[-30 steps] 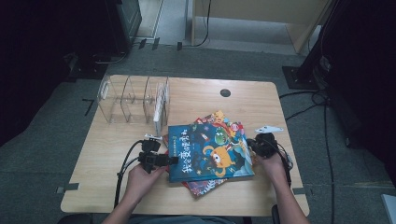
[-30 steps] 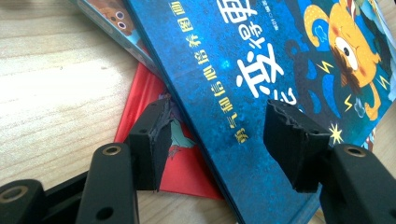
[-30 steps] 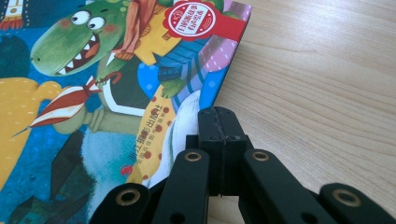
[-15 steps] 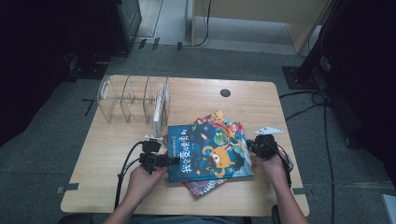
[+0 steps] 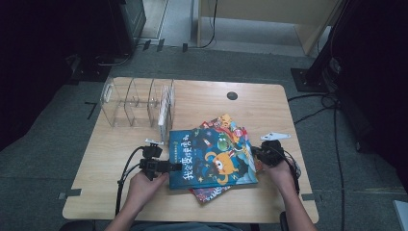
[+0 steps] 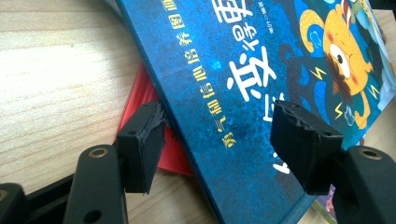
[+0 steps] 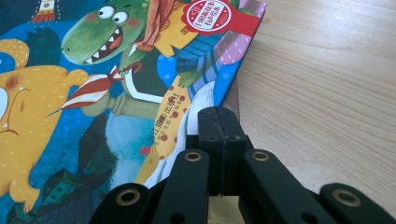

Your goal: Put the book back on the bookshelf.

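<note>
Nearest to me, at the front edge of the wooden table [image 5: 269,103], the person's two forearms come in, each hand carrying a black gripper. The left gripper [image 5: 176,166] lies level, pointing across at the spine side of the blue picture book [image 5: 211,156]; its jaws stand wide and have just been opening further, and in the left gripper view the book's blue cover edge runs up between the two pads without either one pressing on it, one pad sitting out over the cover's white lettering, the other down beside the edge where a red book [image 6: 161,140] pokes out from underneath. The right gripper [image 5: 255,153] sits at the opposite side of the same book, its jaws pinched fully together; in the right gripper view the closed tips [image 7: 218,122] rest right at the book's edge near the green crocodile drawing [image 7: 100,35], though whether they nip the cover or just touch it I cannot tell. The blue picture book itself lies flat on top of a loose, fanned pile of other colourful books [image 5: 222,121], roughly in the middle of the table's near half, stretched between the two grippers. Just past the right hand a small white-grey plate [image 5: 275,136] lies on the wood. Farther back, at the left, stands a clear acrylic rack [image 5: 130,101] with upright dividers, one thin book [image 5: 165,109] already standing in its rightmost slot. Beyond that a round dark cable hole [image 5: 232,96] marks the table's far edge.
</note>
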A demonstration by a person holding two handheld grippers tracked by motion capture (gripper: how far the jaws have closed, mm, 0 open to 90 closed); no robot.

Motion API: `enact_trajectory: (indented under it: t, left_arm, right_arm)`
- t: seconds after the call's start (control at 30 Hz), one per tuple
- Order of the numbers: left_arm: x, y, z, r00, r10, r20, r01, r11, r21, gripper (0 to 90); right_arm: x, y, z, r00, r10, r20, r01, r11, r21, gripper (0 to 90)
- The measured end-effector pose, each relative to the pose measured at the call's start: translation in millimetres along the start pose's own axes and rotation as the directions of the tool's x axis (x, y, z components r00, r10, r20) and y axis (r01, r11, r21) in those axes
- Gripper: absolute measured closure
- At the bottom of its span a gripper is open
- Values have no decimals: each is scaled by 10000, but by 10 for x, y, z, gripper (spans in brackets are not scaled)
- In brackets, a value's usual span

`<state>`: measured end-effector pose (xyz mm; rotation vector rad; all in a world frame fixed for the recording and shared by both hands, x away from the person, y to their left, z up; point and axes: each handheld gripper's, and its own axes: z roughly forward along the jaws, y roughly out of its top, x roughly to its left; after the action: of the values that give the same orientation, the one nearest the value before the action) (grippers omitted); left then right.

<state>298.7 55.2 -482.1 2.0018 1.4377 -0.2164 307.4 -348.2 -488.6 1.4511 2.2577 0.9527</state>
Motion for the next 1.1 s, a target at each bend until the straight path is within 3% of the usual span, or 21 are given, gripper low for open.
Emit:
enact_trajectory:
  t: [0.1,0.17,0.2,0.23,0.27,0.3,0.37,0.4,0.6,0.77,0.87,0.97,1.1]
  left_arm:
    - [-6,29,20,9999,-24,108,23,10000,93,340]
    - [10,49,39,9988,-255,430,251,9997,77,371]
    - [26,55,63,9947,-485,904,474,9988,136,400]
    - [34,61,95,9859,-785,1477,747,9967,312,407]
    - [27,65,110,9814,-849,1724,789,9960,413,402]
    - [10,68,98,9813,-793,1755,752,9967,298,395]
    - [20,86,42,9691,-835,2323,823,9965,149,450]
    - [-24,129,-53,9703,-622,2336,671,9977,-130,490]
    - [-167,287,-264,9747,-170,2229,226,9995,-227,530]
    - [-235,441,-386,9760,-29,2179,26,10000,18,567]
    - [-278,556,-487,9798,92,1995,-111,9999,83,583]
    - [-339,677,-612,9838,312,1766,-330,9994,74,608]
    - [-387,806,-735,9841,446,1721,-481,9987,164,628]
  right_arm:
    - [-1,-4,2,10000,54,-6,-54,10000,-18,900]
    - [8,-2,3,10000,-36,56,36,10000,-3,900]
    - [10,-2,5,10000,-28,76,28,10000,0,900]
    - [9,-2,5,10000,-6,61,6,10000,12,900]
    - [10,-5,4,10000,31,70,-31,10000,11,900]
    - [8,-7,3,10000,25,42,-25,10000,11,900]
    - [2,-10,2,10000,3,-25,-3,10000,-6,900]
    - [0,-12,8,9998,-37,-207,36,10000,-54,900]
    - [28,-9,13,9993,-163,-323,161,9999,-59,900]
    - [50,-10,16,9989,-175,-438,173,9998,-56,900]
    - [80,-8,25,9977,-186,-646,184,9998,-40,900]
    - [167,11,62,9956,-404,-846,397,9992,-94,900]
    - [223,31,94,9943,-568,-901,554,9983,-175,900]
